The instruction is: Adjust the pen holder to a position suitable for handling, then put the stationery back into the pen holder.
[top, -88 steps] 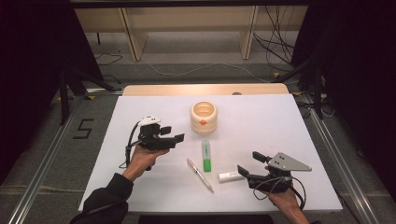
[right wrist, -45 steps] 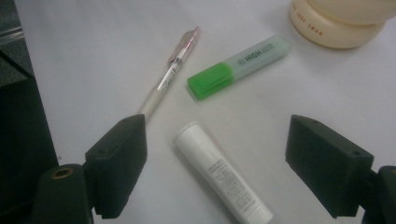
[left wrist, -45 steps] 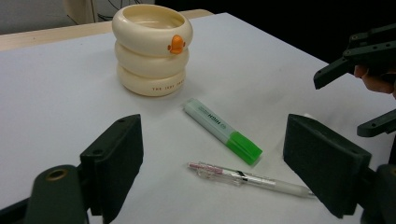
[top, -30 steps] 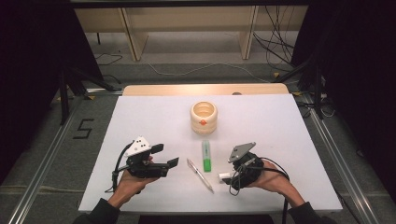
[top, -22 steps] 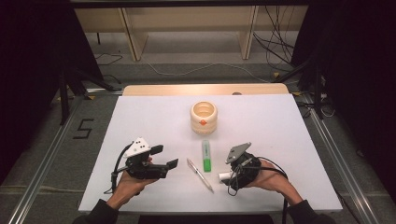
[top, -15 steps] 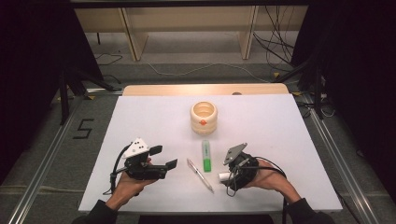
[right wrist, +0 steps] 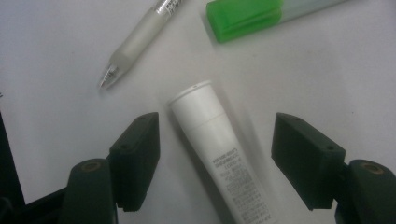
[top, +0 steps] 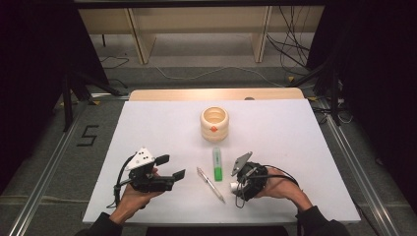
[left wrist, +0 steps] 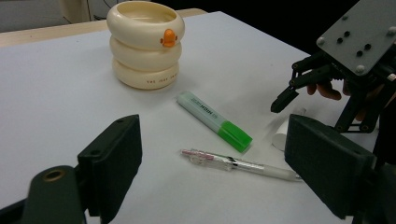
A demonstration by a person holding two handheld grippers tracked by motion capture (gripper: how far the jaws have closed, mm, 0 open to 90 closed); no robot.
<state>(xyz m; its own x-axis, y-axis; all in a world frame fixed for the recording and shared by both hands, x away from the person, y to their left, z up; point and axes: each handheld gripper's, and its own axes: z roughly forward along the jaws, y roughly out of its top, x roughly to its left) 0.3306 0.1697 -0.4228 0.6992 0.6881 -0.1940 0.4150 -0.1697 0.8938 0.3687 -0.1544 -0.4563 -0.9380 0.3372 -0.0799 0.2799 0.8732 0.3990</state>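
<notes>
**Right claw straddles the white tube**

Our right claw (right wrist: 215, 163) has just been closing, jaws still spread around the small white plastic tube (right wrist: 219, 154) lying on the white tabletop (top: 147, 128), pads not touching; our left claw (left wrist: 210, 168) hangs spread, empty.

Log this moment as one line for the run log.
right tongs: closing around white plastic tube, pads not touching | left tongs: open, empty | green highlighter, clear pen: lying on table

L gripper (top: 169, 167) jaws wide, level above table; R gripper (top: 237, 183) tipped down, jaws closing, not yet gripping.
</notes>
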